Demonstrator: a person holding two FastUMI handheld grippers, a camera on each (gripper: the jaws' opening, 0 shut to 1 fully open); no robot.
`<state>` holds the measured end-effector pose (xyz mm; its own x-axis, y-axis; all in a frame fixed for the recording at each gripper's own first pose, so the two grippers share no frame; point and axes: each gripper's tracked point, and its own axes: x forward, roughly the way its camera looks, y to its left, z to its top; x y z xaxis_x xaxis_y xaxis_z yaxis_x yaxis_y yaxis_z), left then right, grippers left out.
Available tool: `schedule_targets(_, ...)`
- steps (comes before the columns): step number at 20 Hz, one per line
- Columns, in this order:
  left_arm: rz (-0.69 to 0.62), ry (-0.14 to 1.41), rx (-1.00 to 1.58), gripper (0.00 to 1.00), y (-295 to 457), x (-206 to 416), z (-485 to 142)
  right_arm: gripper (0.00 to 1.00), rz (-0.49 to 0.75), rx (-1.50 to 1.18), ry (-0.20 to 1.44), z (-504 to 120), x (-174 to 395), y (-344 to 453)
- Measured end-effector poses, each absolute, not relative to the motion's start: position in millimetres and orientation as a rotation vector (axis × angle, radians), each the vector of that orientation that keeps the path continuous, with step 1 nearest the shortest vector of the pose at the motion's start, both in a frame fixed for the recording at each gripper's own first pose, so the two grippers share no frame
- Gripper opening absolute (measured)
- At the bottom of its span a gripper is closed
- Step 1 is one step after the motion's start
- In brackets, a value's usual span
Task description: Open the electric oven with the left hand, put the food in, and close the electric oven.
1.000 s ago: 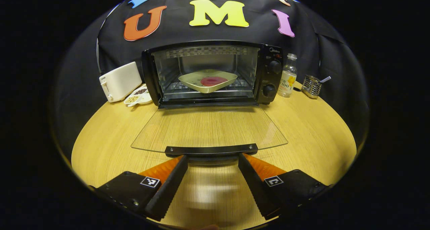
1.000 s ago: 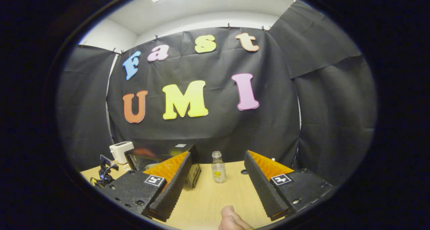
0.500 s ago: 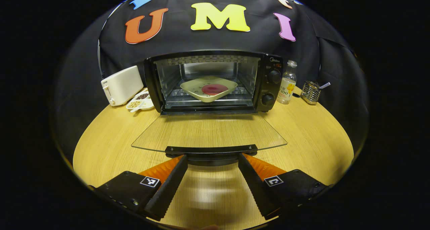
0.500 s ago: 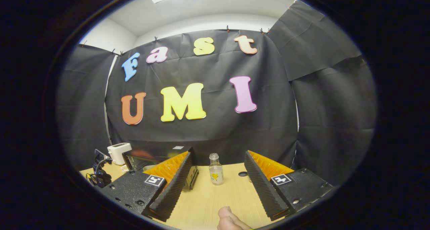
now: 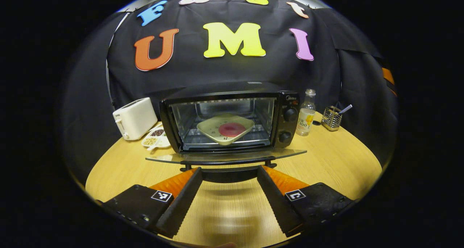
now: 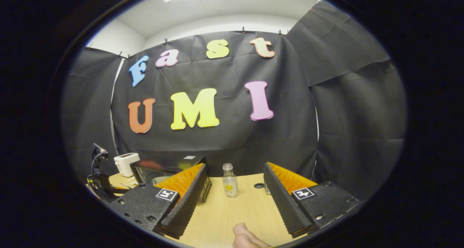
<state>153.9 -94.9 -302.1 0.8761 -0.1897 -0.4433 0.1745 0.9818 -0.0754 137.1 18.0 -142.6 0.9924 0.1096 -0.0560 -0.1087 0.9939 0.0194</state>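
small logo on oven [image 5: 232, 117] (unreadable), bottle [image 5: 305, 112] label illegible

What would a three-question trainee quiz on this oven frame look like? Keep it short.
1. True or false: the oven door is fully shut.
2. What sits on the rack inside the oven? A) a plate with a red round of food B) a metal pot C) a loaf of bread
3. Fill in: the left gripper has its fingers spread at the door's ____.

Key
1. False: the door hangs partly open, near level.
2. A
3. handle; whether the fingers touch it is unclear.
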Motion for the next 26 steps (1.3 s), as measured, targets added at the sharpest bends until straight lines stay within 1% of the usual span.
schedule_targets(6, -0.168, 0.341, -0.080, 0.98, -93.5, 204.5, -271.7, 0.95, 0.104, 0.011, 0.024, -129.9, 118.4, 15.1)
schedule_targets(10, -0.154, 0.292, -0.111, 0.97, -87.0, 234.9, -260.8, 0.95, 0.092, 0.002, 0.009, -120.5, 102.2, 10.2)
schedule_targets(13, -0.133, 0.252, -0.125, 0.97, -77.5, 243.2, -254.2, 0.95, 0.089, 0.005, -0.005, -113.3, 87.0, 7.0)
schedule_targets(14, -0.135, 0.260, -0.127, 0.97, -77.5, 240.0, -254.9, 0.95, 0.089, 0.011, -0.007, -113.0, 80.8, 6.1)
schedule_targets(15, -0.133, 0.265, -0.129, 0.97, -75.9, 236.2, -254.7, 1.00, 0.091, 0.017, -0.003, -114.1, 75.5, 6.1)
schedule_targets(17, -0.140, 0.258, -0.144, 0.97, -77.9, 224.3, -248.1, 1.00, 0.094, 0.024, 0.019, -121.3, 65.8, 4.2)
schedule_targets(18, -0.139, 0.249, -0.152, 0.97, -77.2, 216.2, -243.6, 0.95, 0.097, 0.031, 0.026, -121.4, 60.0, 3.5)
schedule_targets(22, -0.141, 0.200, -0.162, 0.96, -77.0, 172.7, -219.4, 0.95, 0.099, 0.050, 0.030, -123.2, 33.6, -6.3)
schedule_targets(26, -0.161, 0.148, -0.166, 0.96, -81.4, 115.8, -189.7, 0.94, 0.046, 0.065, 0.028, -119.2, 5.3, -29.0)
